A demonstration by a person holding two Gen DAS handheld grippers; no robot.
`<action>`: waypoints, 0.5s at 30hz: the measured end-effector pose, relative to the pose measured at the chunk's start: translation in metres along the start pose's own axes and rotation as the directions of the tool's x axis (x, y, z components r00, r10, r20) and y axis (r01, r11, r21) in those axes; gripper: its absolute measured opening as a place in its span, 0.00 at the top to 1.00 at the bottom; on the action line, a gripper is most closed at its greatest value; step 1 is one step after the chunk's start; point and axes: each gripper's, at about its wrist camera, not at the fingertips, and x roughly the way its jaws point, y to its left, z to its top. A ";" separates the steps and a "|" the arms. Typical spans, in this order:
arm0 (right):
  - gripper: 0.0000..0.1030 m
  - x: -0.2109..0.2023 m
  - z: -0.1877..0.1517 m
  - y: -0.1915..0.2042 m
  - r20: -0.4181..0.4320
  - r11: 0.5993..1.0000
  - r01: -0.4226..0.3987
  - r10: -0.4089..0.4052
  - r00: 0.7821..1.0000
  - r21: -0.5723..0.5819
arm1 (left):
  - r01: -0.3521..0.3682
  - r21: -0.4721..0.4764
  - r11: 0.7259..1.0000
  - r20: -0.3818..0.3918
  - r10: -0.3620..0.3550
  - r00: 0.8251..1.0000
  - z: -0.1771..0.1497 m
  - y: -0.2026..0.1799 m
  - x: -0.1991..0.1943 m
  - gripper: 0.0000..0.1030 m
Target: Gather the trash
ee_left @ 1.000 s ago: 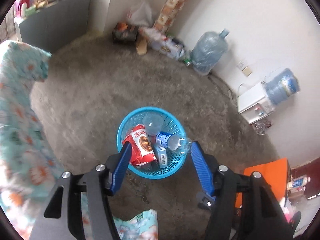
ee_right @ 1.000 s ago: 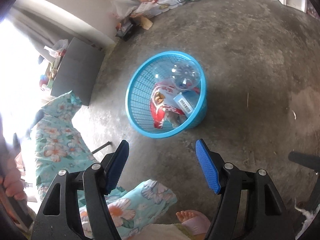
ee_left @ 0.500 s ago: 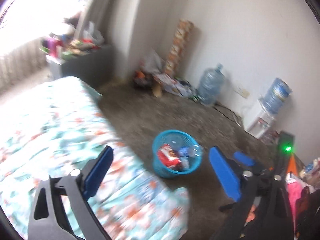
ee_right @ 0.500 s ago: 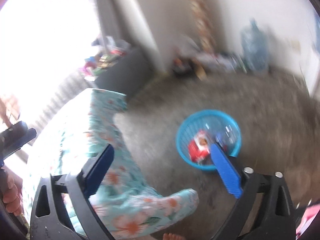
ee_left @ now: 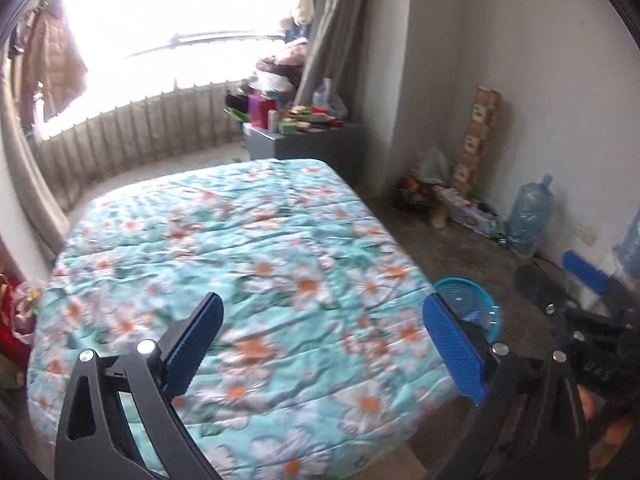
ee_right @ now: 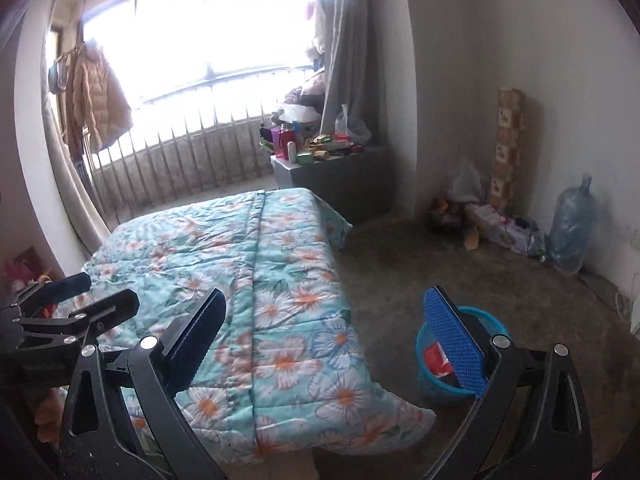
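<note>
Lifted away from the blue basket [ee_right: 492, 320] since a second ago, when both views looked straight down into it; now tilted up across the bed [ee_left: 248, 264] toward the bright window [ee_right: 224, 40]. Jaws spread wider than a second back.

Left hand-held gripper [ee_left: 320, 344]: jaws wide apart, nothing between the blue pads but the flowered quilt beyond. Right hand-held gripper [ee_right: 324, 344]: likewise wide, likewise empty. Each visible at the edge of the other's view, black frame and a blue pad showing.

Blue basket on the concrete floor [ee_right: 460, 264], just beside the bed's near corner, partly hidden behind the right pad in both views. Inside it, a red wrapper [ee_right: 434, 358] showing in the right wrist view; other contents too hidden to tell.

Farther off: grey cabinet [ee_right: 340, 176] past the bed's far corner, top crowded with bottles and boxes. Along the right-hand wall, a tall patterned box [ee_right: 506, 144] standing upright, a heap of bags and packets at its foot, and a large water jug [ee_right: 572, 232] near it. Tan coat [ee_right: 94, 100] hanging at the left of the window. Railing below the glass, grey curtain [ee_right: 352, 48] to its right.
</note>
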 end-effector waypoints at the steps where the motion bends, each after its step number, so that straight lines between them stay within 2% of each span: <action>1: 0.07 -0.005 -0.002 0.005 0.020 1.000 0.017 -0.017 1.000 -0.017 | -0.038 0.001 0.999 0.015 0.038 0.999 -0.006 0.005 -0.005 0.05; 4: 0.07 -0.020 -0.007 0.021 0.052 0.995 0.078 -0.075 0.996 -0.068 | -0.105 -0.015 0.994 0.002 0.105 0.994 -0.017 0.011 -0.013 0.05; 8: 0.07 -0.017 -0.029 0.033 -0.049 0.980 0.132 -0.140 0.989 -0.151 | -0.131 -0.072 0.989 -0.082 0.125 0.989 -0.034 0.011 -0.009 0.05; 11: 0.07 -0.001 -0.051 0.037 -0.164 0.960 0.181 -0.219 0.962 -0.214 | -0.168 -0.103 0.980 -0.113 0.156 0.981 -0.053 0.011 -0.005 0.05; 15: 0.07 0.009 -0.073 0.030 -0.264 0.952 0.211 -0.266 0.927 -0.220 | -0.190 -0.083 0.978 -0.195 0.171 0.966 -0.071 0.009 0.006 0.05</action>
